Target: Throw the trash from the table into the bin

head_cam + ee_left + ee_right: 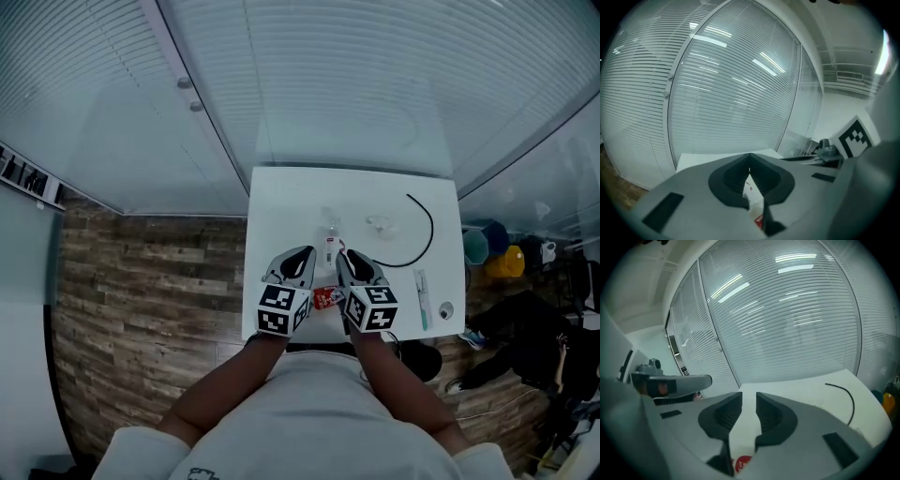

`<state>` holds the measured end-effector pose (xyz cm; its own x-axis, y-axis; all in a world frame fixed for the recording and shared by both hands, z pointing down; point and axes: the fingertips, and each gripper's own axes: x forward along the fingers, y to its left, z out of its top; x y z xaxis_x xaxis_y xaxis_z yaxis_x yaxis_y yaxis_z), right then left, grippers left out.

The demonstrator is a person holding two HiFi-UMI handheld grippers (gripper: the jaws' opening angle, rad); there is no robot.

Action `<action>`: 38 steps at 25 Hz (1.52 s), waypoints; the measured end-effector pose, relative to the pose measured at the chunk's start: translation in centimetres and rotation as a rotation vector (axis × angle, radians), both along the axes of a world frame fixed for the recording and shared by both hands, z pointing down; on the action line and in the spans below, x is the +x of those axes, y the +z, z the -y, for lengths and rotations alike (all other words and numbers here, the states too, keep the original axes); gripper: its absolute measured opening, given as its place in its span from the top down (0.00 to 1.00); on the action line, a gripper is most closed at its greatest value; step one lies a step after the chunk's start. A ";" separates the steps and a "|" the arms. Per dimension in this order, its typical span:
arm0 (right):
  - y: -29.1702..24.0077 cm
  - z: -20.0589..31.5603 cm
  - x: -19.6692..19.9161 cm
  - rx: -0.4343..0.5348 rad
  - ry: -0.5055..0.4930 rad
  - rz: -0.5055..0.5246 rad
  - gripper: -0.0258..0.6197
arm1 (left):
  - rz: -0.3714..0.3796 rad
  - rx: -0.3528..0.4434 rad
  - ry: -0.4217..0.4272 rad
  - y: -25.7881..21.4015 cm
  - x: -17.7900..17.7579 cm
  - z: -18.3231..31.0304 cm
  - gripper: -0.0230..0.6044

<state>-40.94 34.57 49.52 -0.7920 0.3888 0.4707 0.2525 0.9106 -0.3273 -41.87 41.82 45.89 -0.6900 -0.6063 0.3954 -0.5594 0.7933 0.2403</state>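
Trash wrapper [325, 298], red and white, lies on the white table [281, 202] near its front edge, between the two hand-held grippers. The left gripper [749, 161] is clenched, its jaw tips meeting with nothing gripped. The right gripper [749, 401] is released, with a narrow gap between its jaws and only bare table showing through. Just beyond the grippers a small clear bottle [330, 246] lies on the table. Farther right are a crumpled clear plastic scrap [382, 224] and a curved black cable [427, 230].
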 end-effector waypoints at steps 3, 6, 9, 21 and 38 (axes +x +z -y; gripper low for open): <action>2.0 0.2 -0.9 0.001 -0.026 -0.043 0.80 | -0.029 -0.006 -0.006 1.4 -0.9 0.4 0.95; 4.2 -0.3 -1.8 -0.029 -0.058 -0.117 0.68 | -0.055 -0.022 -0.015 2.9 -1.6 0.2 0.95; 6.2 -1.0 -2.8 -0.032 -0.089 -0.169 0.57 | -0.100 -0.030 -0.042 4.6 -2.2 -0.2 0.95; 12.9 -1.4 -5.5 -0.061 -0.117 -0.323 0.48 | -0.173 -0.057 -0.115 8.6 -4.4 -1.0 0.95; 19.0 -0.4 -6.0 -0.088 -0.122 -0.485 0.42 | -0.242 -0.058 -0.162 12.5 -5.4 -0.1 0.95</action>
<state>-46.93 34.94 68.57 -0.4364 0.5201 0.7342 0.1553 0.8473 -0.5079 -47.23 41.92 58.36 -0.6572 -0.4673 0.5914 -0.3561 0.8840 0.3029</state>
